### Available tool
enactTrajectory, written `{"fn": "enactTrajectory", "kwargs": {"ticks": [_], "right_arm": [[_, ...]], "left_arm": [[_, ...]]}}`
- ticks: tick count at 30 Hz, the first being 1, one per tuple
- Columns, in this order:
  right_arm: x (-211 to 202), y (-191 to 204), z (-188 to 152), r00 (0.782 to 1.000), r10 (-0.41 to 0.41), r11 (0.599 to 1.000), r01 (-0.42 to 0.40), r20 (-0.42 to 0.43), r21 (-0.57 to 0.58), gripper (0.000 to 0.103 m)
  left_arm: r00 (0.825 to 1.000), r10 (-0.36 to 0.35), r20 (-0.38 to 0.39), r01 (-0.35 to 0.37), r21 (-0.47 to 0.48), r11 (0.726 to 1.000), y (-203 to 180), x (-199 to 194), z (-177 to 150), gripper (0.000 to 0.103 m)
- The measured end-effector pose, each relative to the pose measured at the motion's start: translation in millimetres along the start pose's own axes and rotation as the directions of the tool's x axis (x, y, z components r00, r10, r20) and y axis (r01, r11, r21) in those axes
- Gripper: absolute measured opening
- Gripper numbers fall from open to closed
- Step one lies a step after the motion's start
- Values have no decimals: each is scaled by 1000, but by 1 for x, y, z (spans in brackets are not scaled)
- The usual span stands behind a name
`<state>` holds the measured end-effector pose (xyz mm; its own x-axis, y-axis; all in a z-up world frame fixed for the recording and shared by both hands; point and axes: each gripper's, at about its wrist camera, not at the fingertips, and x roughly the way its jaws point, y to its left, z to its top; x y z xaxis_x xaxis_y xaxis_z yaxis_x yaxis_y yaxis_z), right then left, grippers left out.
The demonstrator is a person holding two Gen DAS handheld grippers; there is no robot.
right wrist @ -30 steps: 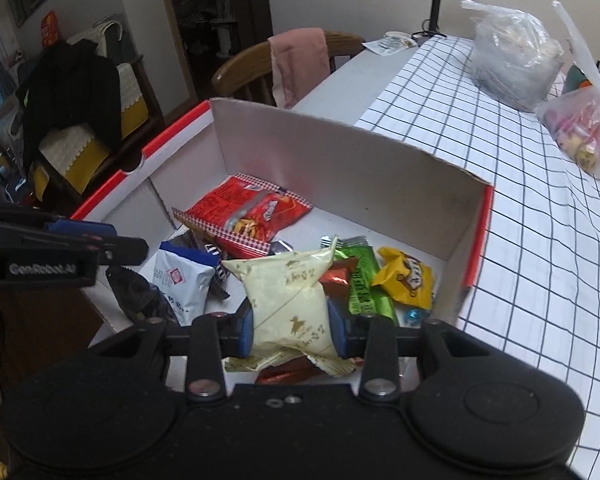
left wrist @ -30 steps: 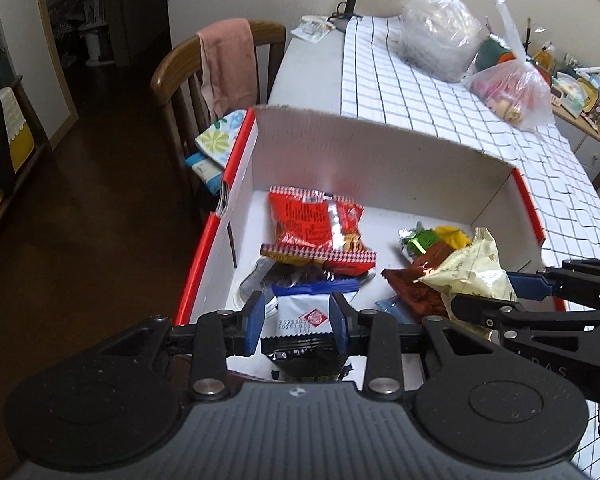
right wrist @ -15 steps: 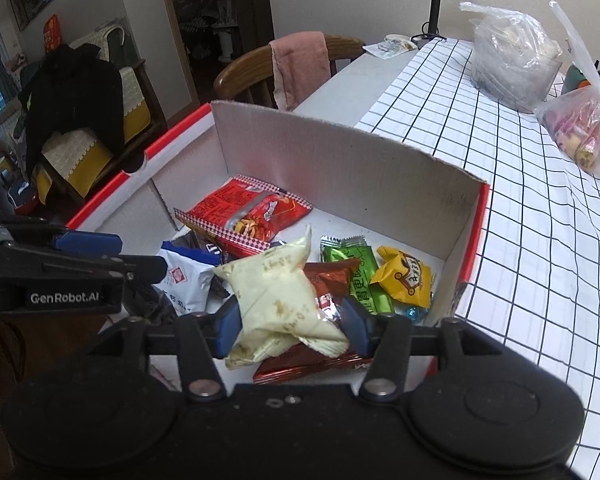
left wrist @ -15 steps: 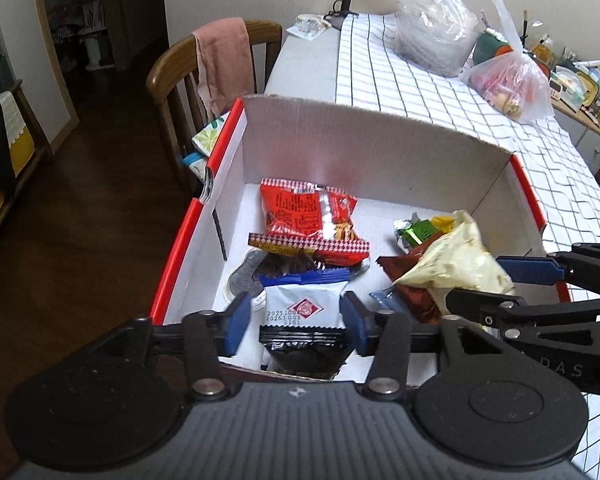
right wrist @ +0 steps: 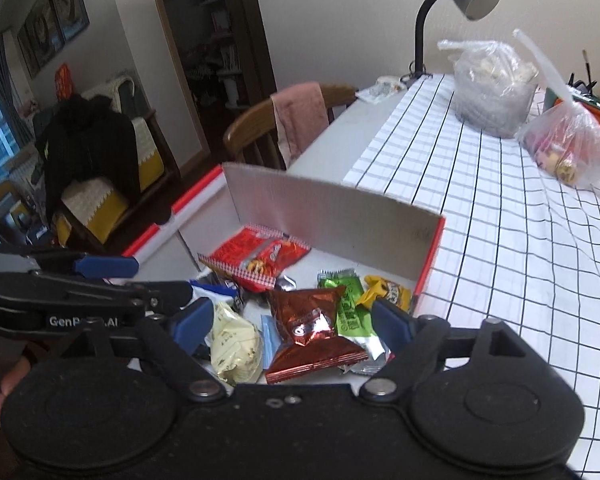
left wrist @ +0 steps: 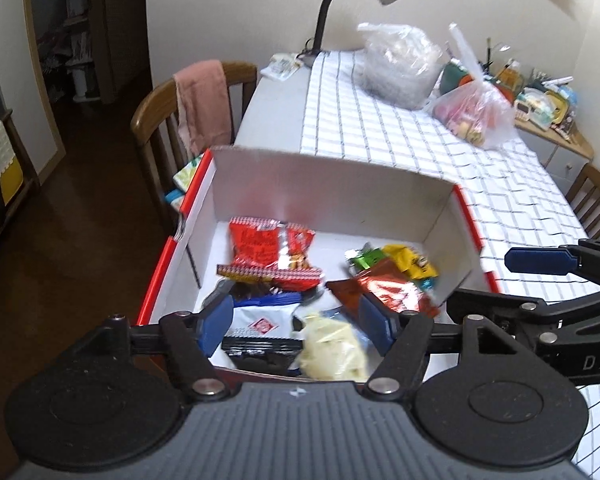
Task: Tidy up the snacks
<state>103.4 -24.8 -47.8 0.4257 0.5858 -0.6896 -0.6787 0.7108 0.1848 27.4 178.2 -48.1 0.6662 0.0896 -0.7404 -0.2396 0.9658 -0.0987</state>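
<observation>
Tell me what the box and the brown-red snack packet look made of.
Box: looks like corrugated cardboard, matte white inside with a glossy red outside; the cut top edge shows raw board. Brown-red snack packet: probably metallised plastic film, since it crinkles and throws sharp highlights, with crimped seams at its ends. What is inside it cannot be told.

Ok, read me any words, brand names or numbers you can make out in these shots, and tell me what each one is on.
"GenR...AI", middle letters blurred: side of the left gripper, right wrist view.
"DA", cut off at the frame edge: side of the right gripper, left wrist view.
Print on the red snack bag, green wrapper, white and blue packet and copper bag: too blurred to read.
</observation>
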Motion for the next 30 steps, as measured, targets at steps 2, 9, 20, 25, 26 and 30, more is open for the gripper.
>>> {"fn": "enactTrajectory", "kwargs": {"ticks": [2,9,20,25,26,30], "right_arm": [[-10,-2,0,1000,3,1000,-4,26,8,92],[-44,-7,-2,995,10,999,-14,98,37,101],[-79,-16,-20,989,-27,996,15,149,83,103],[-90,-16,-27,983,-44,996,29,176,90,103],[-92,-17,-28,983,-45,995,29,178,92,103],[-97,-16,-32,982,-48,995,30,184,98,103]], "left_arm": [[1000,-9,19,9,5,1000,-5,-8,1,70],[997,-35,70,34,25,999,-21,-33,-1,80],[989,-85,119,82,32,996,-39,-63,-7,95],[986,-88,142,83,42,996,-44,-73,-11,97],[986,-88,144,82,45,996,-45,-74,-11,97],[984,-73,160,63,64,996,-51,-81,-14,97]]}}
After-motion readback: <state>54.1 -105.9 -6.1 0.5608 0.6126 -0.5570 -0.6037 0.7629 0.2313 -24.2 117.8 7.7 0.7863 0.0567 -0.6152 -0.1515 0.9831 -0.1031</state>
